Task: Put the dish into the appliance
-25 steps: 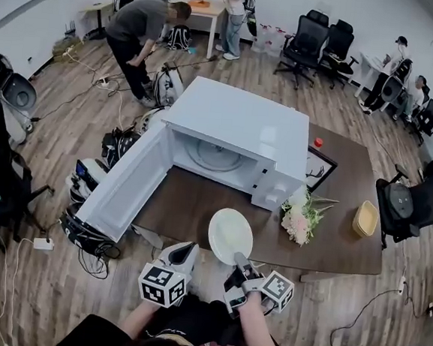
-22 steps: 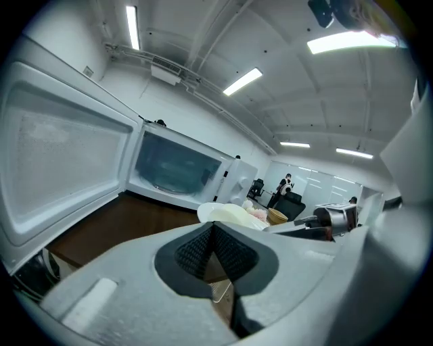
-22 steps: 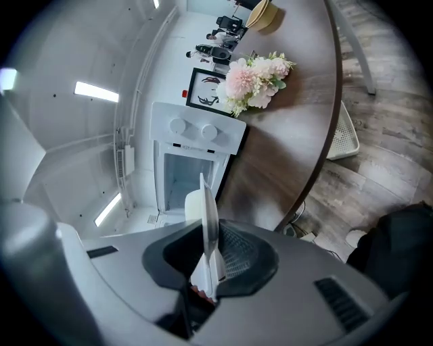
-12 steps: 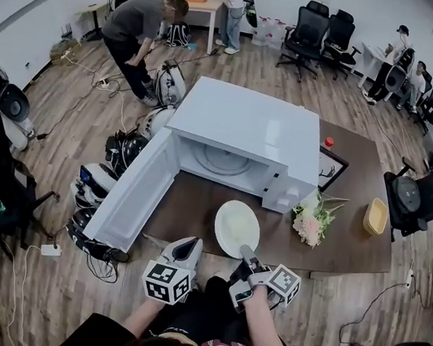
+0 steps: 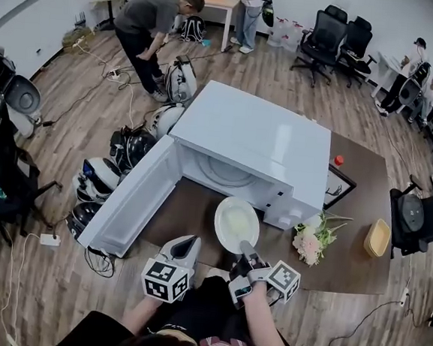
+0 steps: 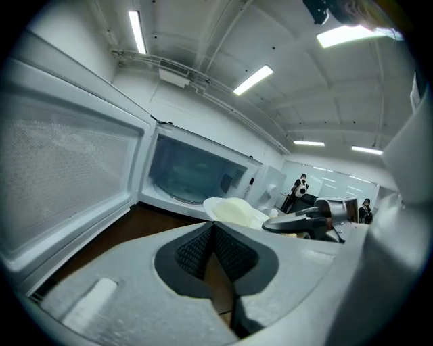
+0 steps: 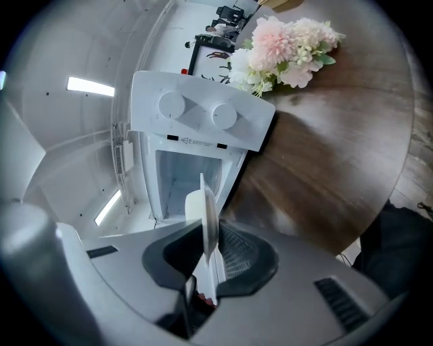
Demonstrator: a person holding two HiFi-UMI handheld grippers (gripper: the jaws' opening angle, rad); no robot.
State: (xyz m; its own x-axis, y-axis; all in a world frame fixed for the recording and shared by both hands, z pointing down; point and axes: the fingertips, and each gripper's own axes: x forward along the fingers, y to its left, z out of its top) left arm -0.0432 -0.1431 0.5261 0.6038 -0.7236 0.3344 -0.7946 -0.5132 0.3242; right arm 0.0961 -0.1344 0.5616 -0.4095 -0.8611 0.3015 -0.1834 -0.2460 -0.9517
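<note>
1. On the brown table [image 5: 352,218], a white microwave [image 5: 253,138] stands with its door [image 5: 135,199] swung wide to the left, so the glass turntable [image 5: 224,173] inside shows.
2. The dish [image 5: 236,224], a pale round plate, is just in front of the open cavity and outside it. It hangs over the bare table top near the microwave's knob panel.
3. The right gripper [image 5: 246,248] holds the dish by its near rim. In the right gripper view the plate [image 7: 210,216] stands edge-on between the two pads, which are closed on it from either side. Most of the disc reaches forward past the jaws toward the cavity.
4. Beyond the rim, that same view shows the panel with two round knobs [image 7: 196,115] and a bunch of pink and white flowers [image 7: 284,47] lying on the wood.
5. The left gripper [image 5: 188,243] is just left of the plate and apart from it. In its own view the gripper [image 6: 215,236] has its ridged pads pressed together with nothing between them.
6. From the left gripper view the dish [image 6: 233,211] lies ahead and slightly to the right, lined up with the cavity mouth — the right gripper [image 6: 304,221] reaches in from the right beside it.
7. On the table's far right lie a framed picture [image 5: 338,188] and a yellow bowl [image 5: 377,237], both well apart from the plate.
</note>
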